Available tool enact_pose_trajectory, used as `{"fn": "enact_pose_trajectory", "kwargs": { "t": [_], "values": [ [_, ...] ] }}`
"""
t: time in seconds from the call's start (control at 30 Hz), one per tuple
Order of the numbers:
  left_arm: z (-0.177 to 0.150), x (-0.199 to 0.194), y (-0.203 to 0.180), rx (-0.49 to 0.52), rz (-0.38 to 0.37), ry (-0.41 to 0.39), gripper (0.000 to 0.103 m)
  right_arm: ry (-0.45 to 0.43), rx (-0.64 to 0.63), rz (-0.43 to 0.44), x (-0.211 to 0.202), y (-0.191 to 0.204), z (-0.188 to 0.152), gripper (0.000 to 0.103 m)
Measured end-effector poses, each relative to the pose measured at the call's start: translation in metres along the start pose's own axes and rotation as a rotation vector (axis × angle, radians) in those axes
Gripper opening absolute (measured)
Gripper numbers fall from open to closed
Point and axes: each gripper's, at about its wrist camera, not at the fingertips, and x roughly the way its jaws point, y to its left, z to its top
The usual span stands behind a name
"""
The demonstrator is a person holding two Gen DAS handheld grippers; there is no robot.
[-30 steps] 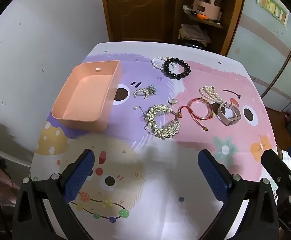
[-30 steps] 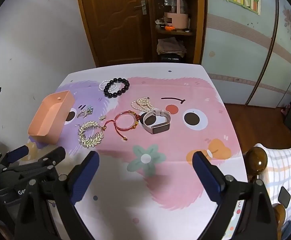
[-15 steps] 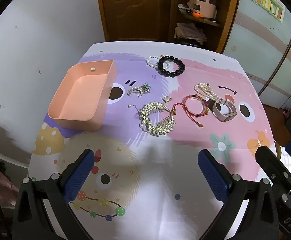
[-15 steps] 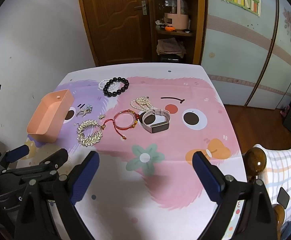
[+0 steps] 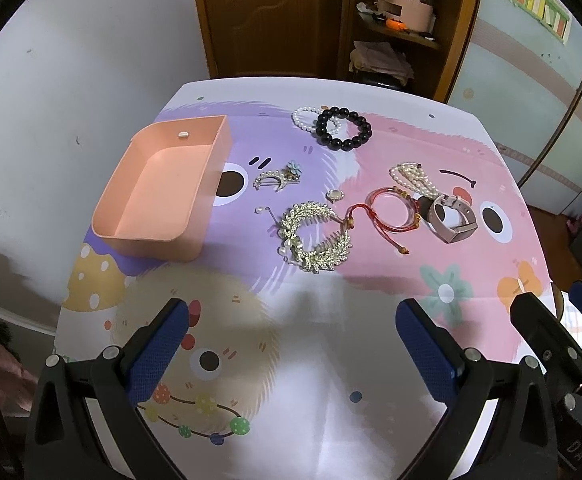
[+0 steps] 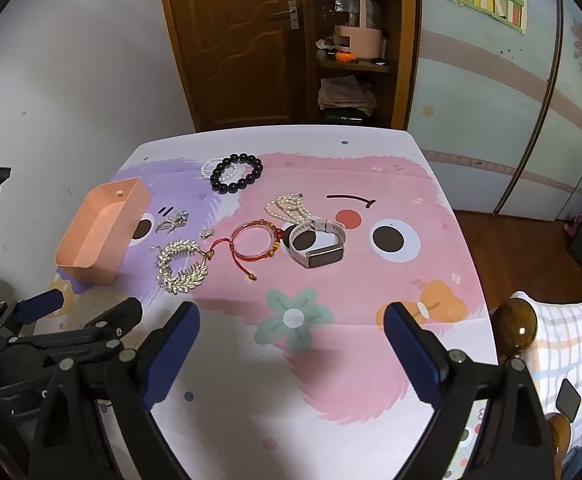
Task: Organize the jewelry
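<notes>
Left gripper (image 5: 291,320) and right gripper (image 6: 291,320) both spread apart, holding nothing | empty peach plastic tray (image 5: 163,184) beside gold leaf-shaped hair comb (image 5: 315,236) | risk: red cord bracelet (image 5: 387,212) touching comb, could drag along when lifted.

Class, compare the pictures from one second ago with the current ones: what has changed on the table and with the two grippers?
Very little. The left gripper shifted its view slightly, so the table contents sit a touch differently in frame; nothing was grasped or released. The right gripper is as it was, jaws wide open. The pink tray, black bead bracelet, leaf hair comb, red bracelet and watch have not moved.
</notes>
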Motion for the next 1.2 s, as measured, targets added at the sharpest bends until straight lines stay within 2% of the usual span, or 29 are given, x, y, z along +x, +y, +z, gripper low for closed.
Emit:
{"fn": "enact_pose_trajectory", "kwargs": {
  "t": [0.23, 0.43, 0.8, 1.2],
  "values": [
    [0.003, 0.005, -0.001, 0.008, 0.007, 0.013, 0.102, 0.011, -0.002, 0.006, 0.004, -0.001, 0.002, 0.091],
    [0.01, 0.001, 0.0, 0.018, 0.021, -0.008, 0.102, 0.018, -0.004, 0.022, 0.007, 0.0, 0.003, 0.088],
    [0.036, 0.0, -0.002, 0.026, 0.043, -0.041, 0.102, 0.007, -0.003, 0.032, 0.012, -0.01, 0.024, 0.086],
    [0.053, 0.021, -0.01, 0.062, 0.058, -0.024, 0.102, 0.014, -0.027, 0.015, 0.025, -0.019, 0.044, 0.084]
  ]
}}
